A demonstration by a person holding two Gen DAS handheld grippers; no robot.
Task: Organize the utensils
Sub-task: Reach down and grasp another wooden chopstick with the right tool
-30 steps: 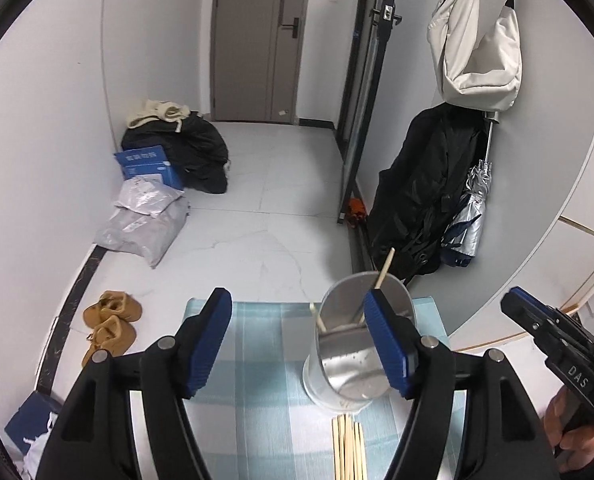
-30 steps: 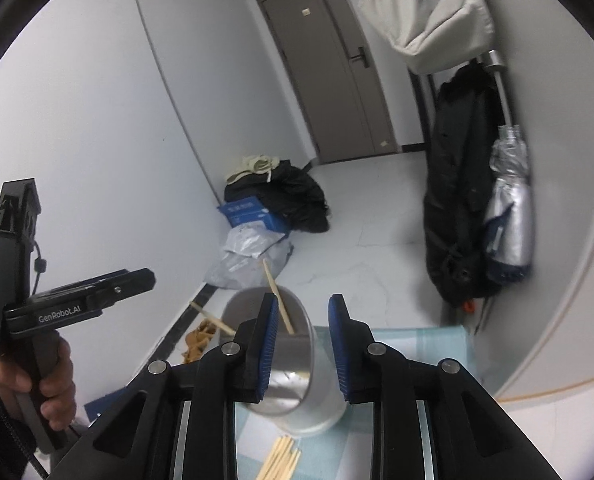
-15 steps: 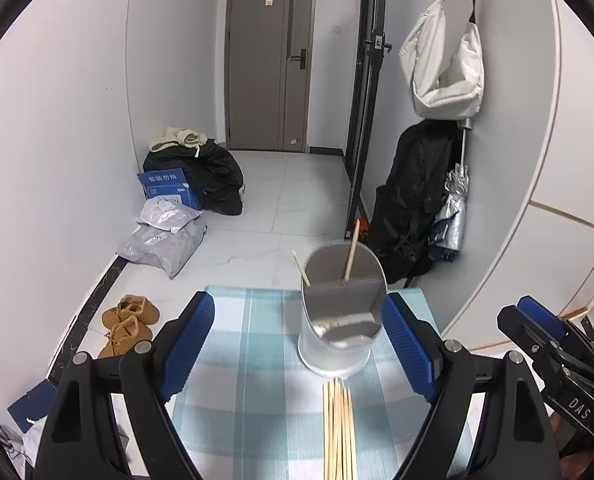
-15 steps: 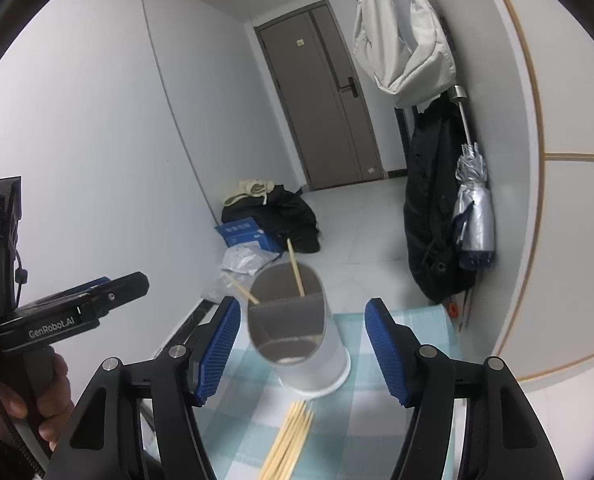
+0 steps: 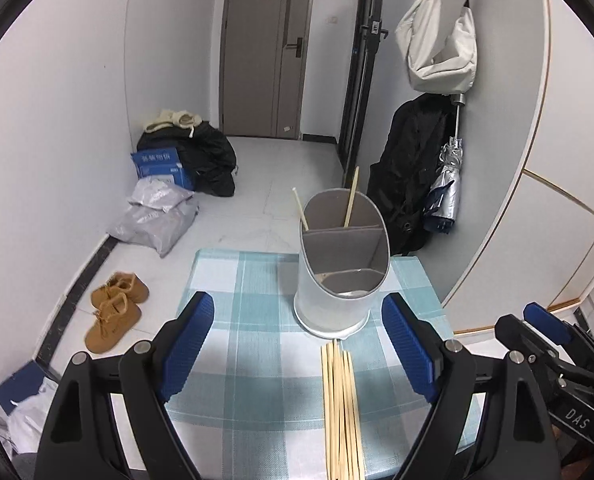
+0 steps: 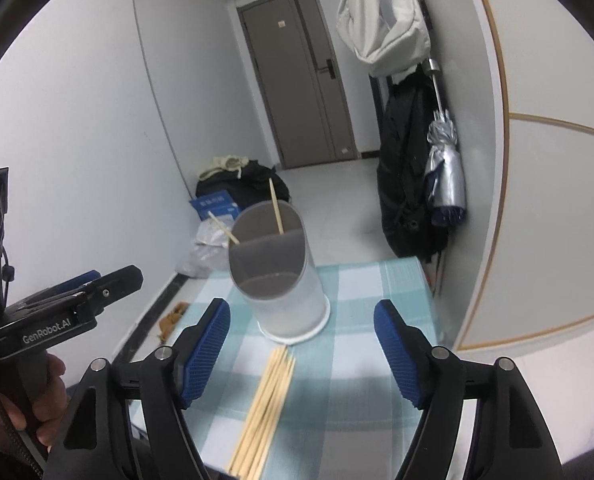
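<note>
The left gripper has a matte black frame with triangular cut-outs, and a round silver screw sits on each arm. Its jaws carry bright blue pads with fine ribbing. The right gripper is built the same, black with blue ribbed pads and silver screws. White lettering "GenRobot.AI" runs along the left gripper's side, above its black handle, and a thin black cable hangs beside that handle. "DAS" is printed in white on the right gripper's body.
</note>
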